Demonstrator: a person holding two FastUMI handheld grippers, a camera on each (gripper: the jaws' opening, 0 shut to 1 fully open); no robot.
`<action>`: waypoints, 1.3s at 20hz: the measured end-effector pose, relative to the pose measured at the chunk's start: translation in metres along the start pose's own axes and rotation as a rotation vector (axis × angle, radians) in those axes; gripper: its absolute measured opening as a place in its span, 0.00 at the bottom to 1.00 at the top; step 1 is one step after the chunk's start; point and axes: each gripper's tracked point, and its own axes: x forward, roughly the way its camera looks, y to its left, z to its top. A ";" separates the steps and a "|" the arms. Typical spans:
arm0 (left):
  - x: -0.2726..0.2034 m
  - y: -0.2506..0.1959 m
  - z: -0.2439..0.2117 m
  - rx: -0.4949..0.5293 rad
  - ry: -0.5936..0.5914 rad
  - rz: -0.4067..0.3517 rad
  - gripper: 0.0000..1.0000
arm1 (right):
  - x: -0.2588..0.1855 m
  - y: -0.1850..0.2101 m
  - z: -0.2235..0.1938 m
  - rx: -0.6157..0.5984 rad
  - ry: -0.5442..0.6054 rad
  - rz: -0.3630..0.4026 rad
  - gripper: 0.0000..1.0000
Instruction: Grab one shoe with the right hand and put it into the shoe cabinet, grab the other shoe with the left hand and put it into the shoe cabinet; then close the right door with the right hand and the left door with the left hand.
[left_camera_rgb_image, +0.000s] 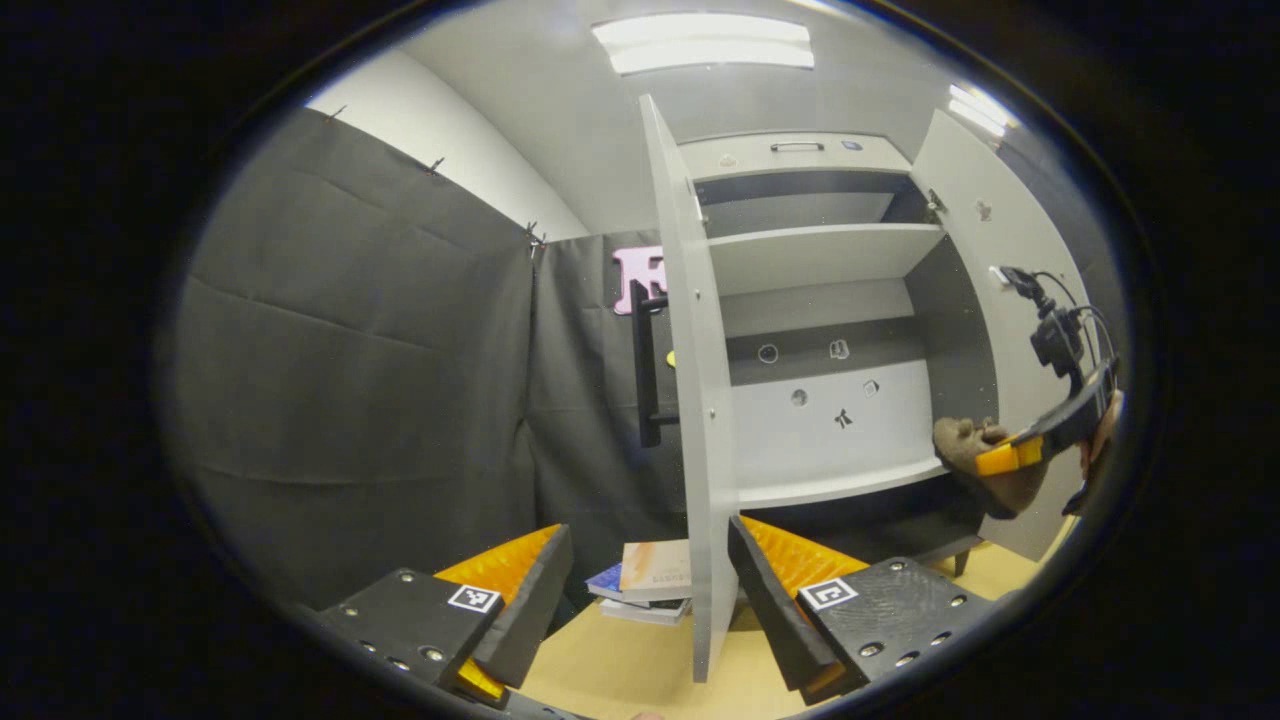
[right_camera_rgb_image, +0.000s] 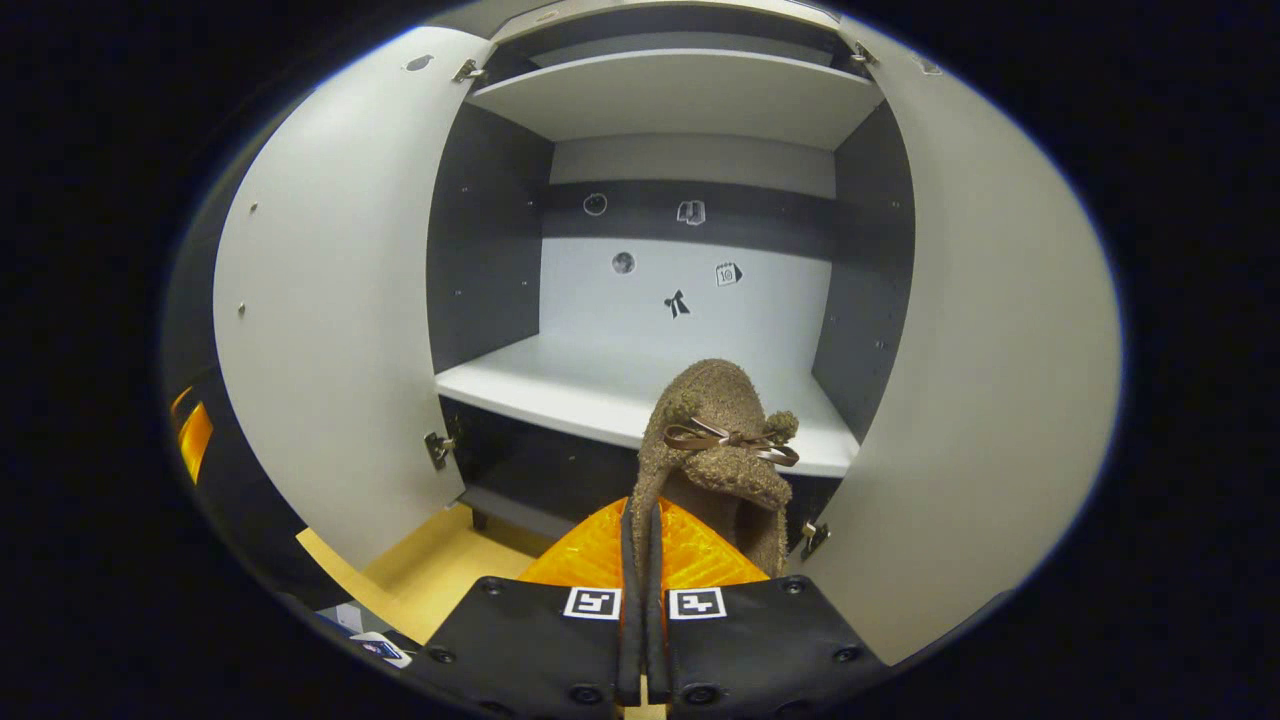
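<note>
A brown fuzzy shoe (right_camera_rgb_image: 715, 430) with a ribbon bow hangs in front of the open shoe cabinet, just before its lower white shelf (right_camera_rgb_image: 590, 385). My right gripper (right_camera_rgb_image: 640, 520) is shut on the shoe's rim. In the left gripper view the same shoe (left_camera_rgb_image: 965, 445) and the right gripper (left_camera_rgb_image: 1010, 455) appear at the cabinet's right side, near the right door (left_camera_rgb_image: 1000, 250). My left gripper (left_camera_rgb_image: 650, 540) is open and holds nothing. It faces the edge of the open left door (left_camera_rgb_image: 695, 400).
Both doors stand wide open, the left door (right_camera_rgb_image: 330, 300) and the right door (right_camera_rgb_image: 990, 350) flanking the shelf. An upper shelf (left_camera_rgb_image: 815, 255) sits above. A stack of books (left_camera_rgb_image: 650, 580) lies on the wooden floor (left_camera_rgb_image: 620, 670) by the left door's foot. Black cloth walls stand to the left.
</note>
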 end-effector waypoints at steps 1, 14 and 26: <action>0.000 0.003 -0.001 0.002 0.003 0.008 1.00 | 0.004 -0.002 0.010 -0.004 -0.019 -0.003 0.04; -0.014 0.039 -0.001 0.050 0.034 0.108 0.99 | 0.117 -0.036 0.095 -0.041 -0.087 -0.092 0.04; -0.018 0.032 -0.015 0.050 0.080 0.091 1.00 | 0.142 -0.045 0.110 -0.046 -0.168 -0.137 0.82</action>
